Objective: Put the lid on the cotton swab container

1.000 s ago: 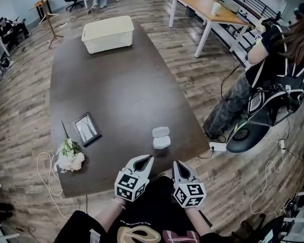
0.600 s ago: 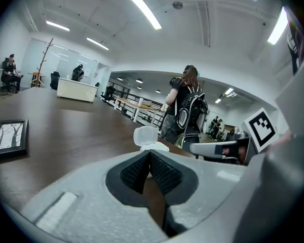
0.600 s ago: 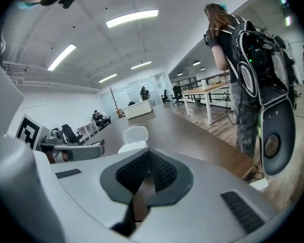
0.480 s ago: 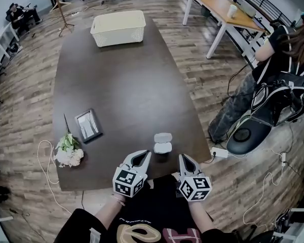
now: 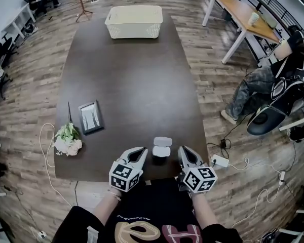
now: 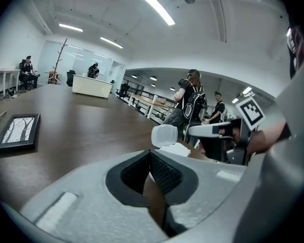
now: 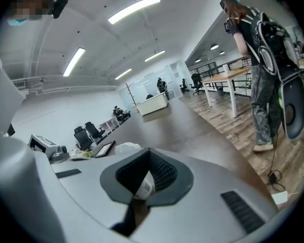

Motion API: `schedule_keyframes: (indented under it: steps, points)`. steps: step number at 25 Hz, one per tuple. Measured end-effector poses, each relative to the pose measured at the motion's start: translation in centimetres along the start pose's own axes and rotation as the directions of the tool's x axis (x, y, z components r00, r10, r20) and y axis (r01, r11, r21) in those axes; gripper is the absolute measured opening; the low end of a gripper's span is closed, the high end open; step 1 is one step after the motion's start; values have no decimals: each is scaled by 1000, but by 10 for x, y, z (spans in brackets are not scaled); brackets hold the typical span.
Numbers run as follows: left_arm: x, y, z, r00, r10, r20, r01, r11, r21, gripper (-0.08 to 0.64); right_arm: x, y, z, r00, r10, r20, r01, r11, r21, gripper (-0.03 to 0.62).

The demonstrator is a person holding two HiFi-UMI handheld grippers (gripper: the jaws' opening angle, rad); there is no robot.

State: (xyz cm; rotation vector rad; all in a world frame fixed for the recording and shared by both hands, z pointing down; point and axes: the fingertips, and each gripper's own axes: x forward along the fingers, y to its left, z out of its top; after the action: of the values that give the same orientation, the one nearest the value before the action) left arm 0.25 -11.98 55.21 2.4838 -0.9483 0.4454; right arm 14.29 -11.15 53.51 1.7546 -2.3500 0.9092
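A small white cotton swab container [image 5: 160, 153] stands near the front edge of the dark table [image 5: 126, 80], its swabs showing in the left gripper view [image 6: 175, 150]. Its white lid [image 5: 162, 141] lies just behind it, apart from it, and also shows from the left gripper [image 6: 164, 134]. My left gripper [image 5: 140, 151] is shut and empty, a little left of the container. My right gripper [image 5: 183, 151] is just right of it, also shut with nothing held. A white bit of the container [image 7: 126, 147] peeks over the right gripper's body.
A cream basket [image 5: 134, 22] sits at the table's far end. A framed picture [image 5: 90, 117] and a bunch of flowers [image 5: 67, 139] lie at the front left. A person [image 5: 278, 80] sits to the right by a wooden desk [image 5: 243, 19]; a power strip [image 5: 219, 161] lies on the floor.
Both grippers have moved forward over the table edge and now flank the container. The head view has swung, so the table sits more to the middle. Container and lid have not moved.
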Motion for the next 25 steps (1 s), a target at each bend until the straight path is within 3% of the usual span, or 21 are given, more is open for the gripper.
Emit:
schedule_keyframes:
  steps: [7, 12, 18, 23, 25]
  points:
    - [4, 1, -11, 999, 8, -33, -8, 1000, -22, 8, 36, -7, 12, 988, 126, -91, -128, 992, -13, 9]
    - [1, 7, -15, 998, 43, -46, -46, 997, -60, 8, 52, -10, 17, 976, 176, -128, -176, 984, 13, 8]
    - [1, 0, -20, 998, 27, -63, -31, 998, -63, 8, 75, -1, 11, 924, 299, -239, -299, 954, 39, 8]
    - [5, -10, -24, 995, 6, -99, -9, 1000, -29, 8, 84, 12, 10, 887, 342, -310, -380, 922, -68, 8]
    - [7, -12, -24, 995, 4, -104, -7, 1000, -24, 8, 83, 18, 10, 874, 368, -317, -409, 910, -71, 8]
